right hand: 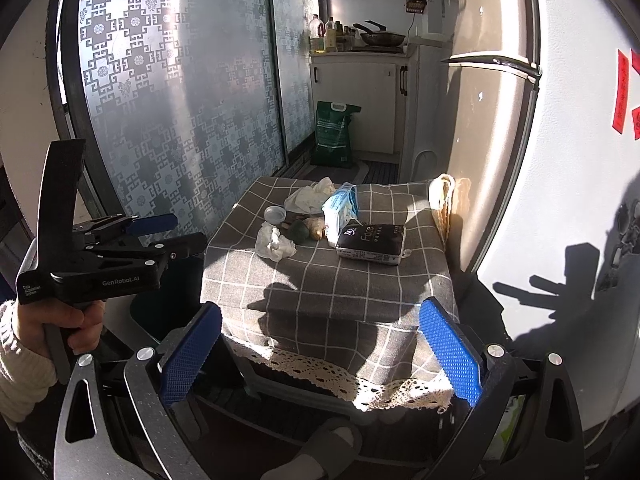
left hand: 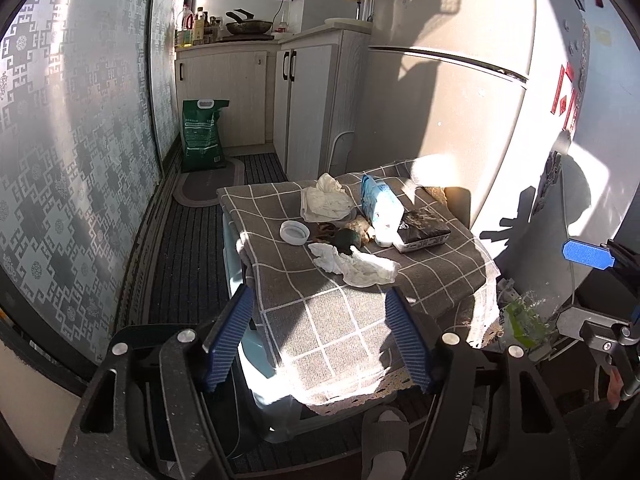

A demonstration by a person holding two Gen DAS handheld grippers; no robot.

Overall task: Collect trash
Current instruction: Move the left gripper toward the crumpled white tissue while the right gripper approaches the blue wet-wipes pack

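A small table under a grey checked cloth (left hand: 340,320) (right hand: 340,280) holds the litter. A crumpled white tissue (left hand: 356,266) (right hand: 274,242) lies nearest, with a white lid (left hand: 295,233) (right hand: 275,213), a dark green lump (left hand: 346,238) (right hand: 299,231) and more crumpled paper (left hand: 324,200) (right hand: 310,196) behind it. A blue-white tissue pack (left hand: 380,208) (right hand: 340,210) and a black pack (left hand: 424,228) (right hand: 370,242) sit to the right. My left gripper (left hand: 320,294) (right hand: 180,232) hangs open and empty just short of the tissue. My right gripper (right hand: 320,308) is open and empty over the cloth's front edge.
A white fridge (left hand: 460,120) stands right of the table and a patterned sliding door (right hand: 160,120) left. A green sack (left hand: 202,136) leans on the far cabinets. A slippered foot (left hand: 384,440) is under the table's front. Green plastic (left hand: 524,320) shows low right.
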